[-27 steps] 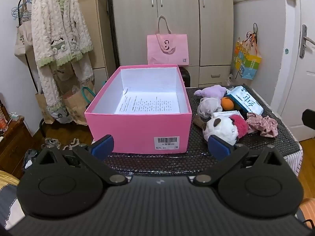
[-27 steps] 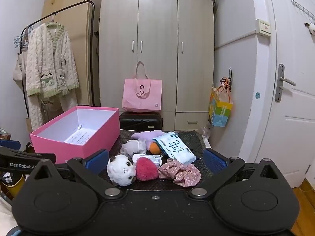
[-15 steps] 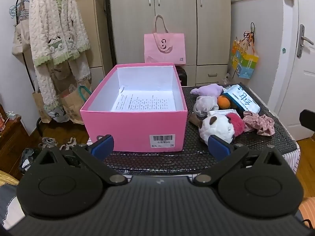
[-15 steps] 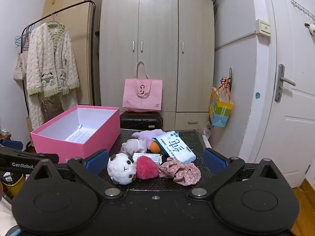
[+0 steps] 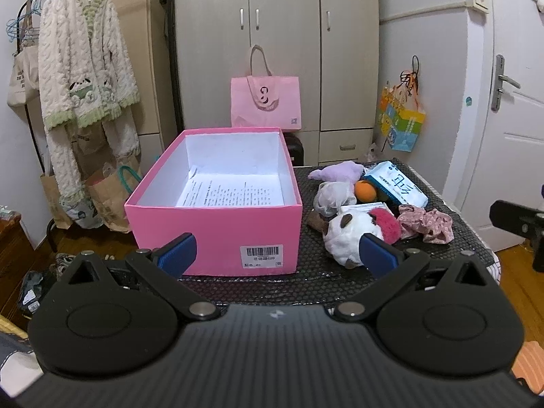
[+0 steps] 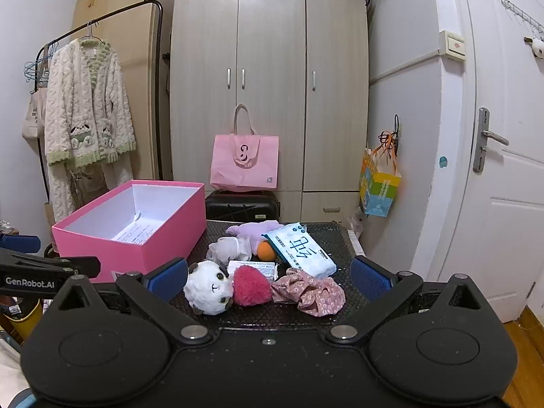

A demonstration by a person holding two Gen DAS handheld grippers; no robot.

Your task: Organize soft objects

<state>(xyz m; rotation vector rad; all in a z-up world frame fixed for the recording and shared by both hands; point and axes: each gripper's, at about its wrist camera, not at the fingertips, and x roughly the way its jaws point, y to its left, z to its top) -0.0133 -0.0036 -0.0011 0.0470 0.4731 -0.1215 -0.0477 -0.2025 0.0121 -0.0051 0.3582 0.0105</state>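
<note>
1. Both tools are seen with their jaws spread wide and nothing between them: the left gripper [image 5: 276,255] is held low in front of the open pink cardboard box [image 5: 217,234], and the right gripper [image 6: 268,277] is aimed at the pile of soft things.
2. Compared with the views of a moment ago, the left wrist view is shifted: the box and the pile are framed from slightly further back and more to the right, so that the box's barcode label now sits between the blue pads. The right wrist view is hardly altered.
3. No object is displaced; the box contains only a printed paper sheet [image 5: 231,194].
4. The things to be sorted are found on the black bubble-textured mat [image 6: 340,238], just right of the box: a white plush animal head [image 6: 208,287] touching a fuzzy magenta pompom [image 6: 252,285], a pink floral fabric scrunchie [image 6: 311,292], a pale mesh pouf [image 6: 228,250], a lilac plush toy [image 6: 253,230], a small orange ball [image 6: 266,251] and a white-and-teal wipes packet [image 6: 301,250].
5. The task is judged to be at its very start: only positioning is done, and nothing is yet gripped or boxed.
6. A first pick of the nearest plush head or scrunchie by the right gripper is judged likely, since both lie between its pads in view.
</note>
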